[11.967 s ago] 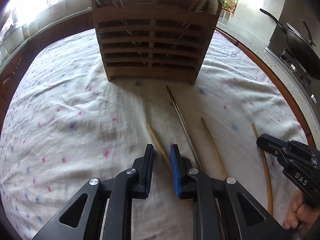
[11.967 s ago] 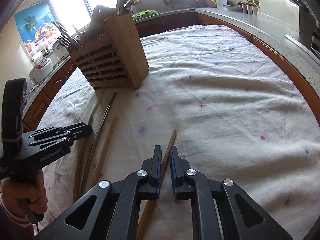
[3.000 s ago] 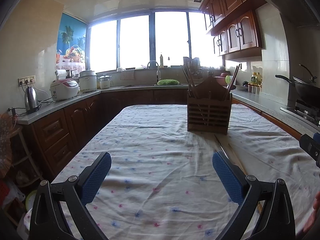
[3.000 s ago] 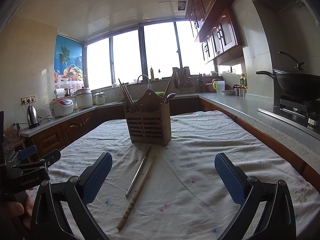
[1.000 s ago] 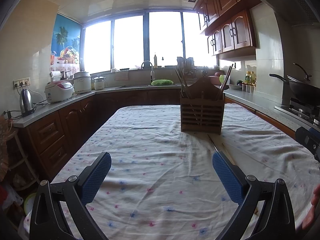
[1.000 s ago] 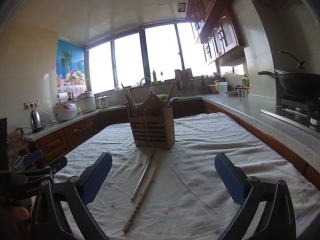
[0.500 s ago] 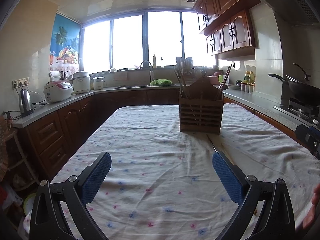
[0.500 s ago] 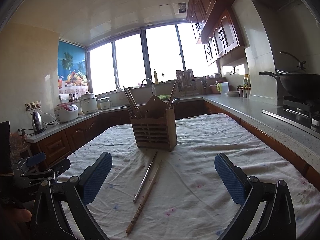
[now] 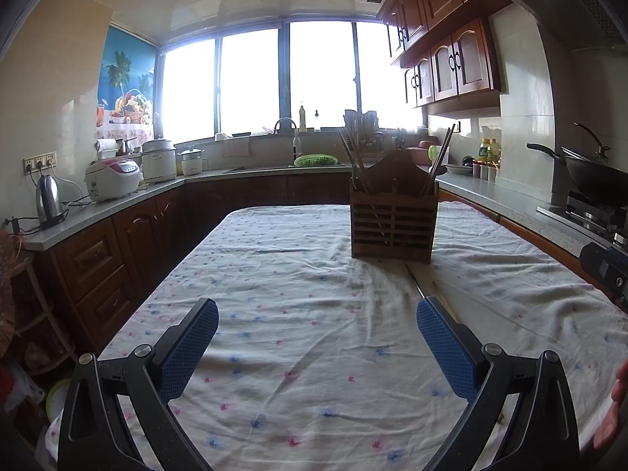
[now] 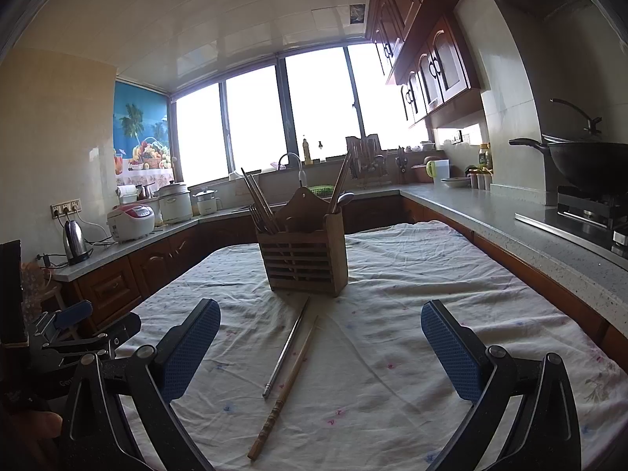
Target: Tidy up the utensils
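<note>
A slatted wooden utensil holder (image 10: pixel 305 259) stands upright on the cloth-covered table, with chopsticks and a spoon sticking up from it; it also shows in the left wrist view (image 9: pixel 392 223). A metal chopstick (image 10: pixel 285 348) and a wooden chopstick (image 10: pixel 286 386) lie on the cloth in front of it, between my right gripper's pads. In the left wrist view their far ends (image 9: pixel 416 284) show by the right pad. My left gripper (image 9: pixel 317 341) and right gripper (image 10: pixel 320 343) are both wide open, empty, held above the near part of the table.
The white dotted tablecloth (image 10: pixel 412 306) covers the table. Counters surround it: a kettle (image 9: pixel 49 200) and rice cooker (image 9: pixel 113 178) at left, a wok on a stove (image 10: pixel 588 165) at right, a sink under the window. The other gripper shows at each view's edge.
Both cameras have drifted slightly, so the holder sits a little closer and more central. Both grippers stay wide open; the two chopsticks lie where they were.
</note>
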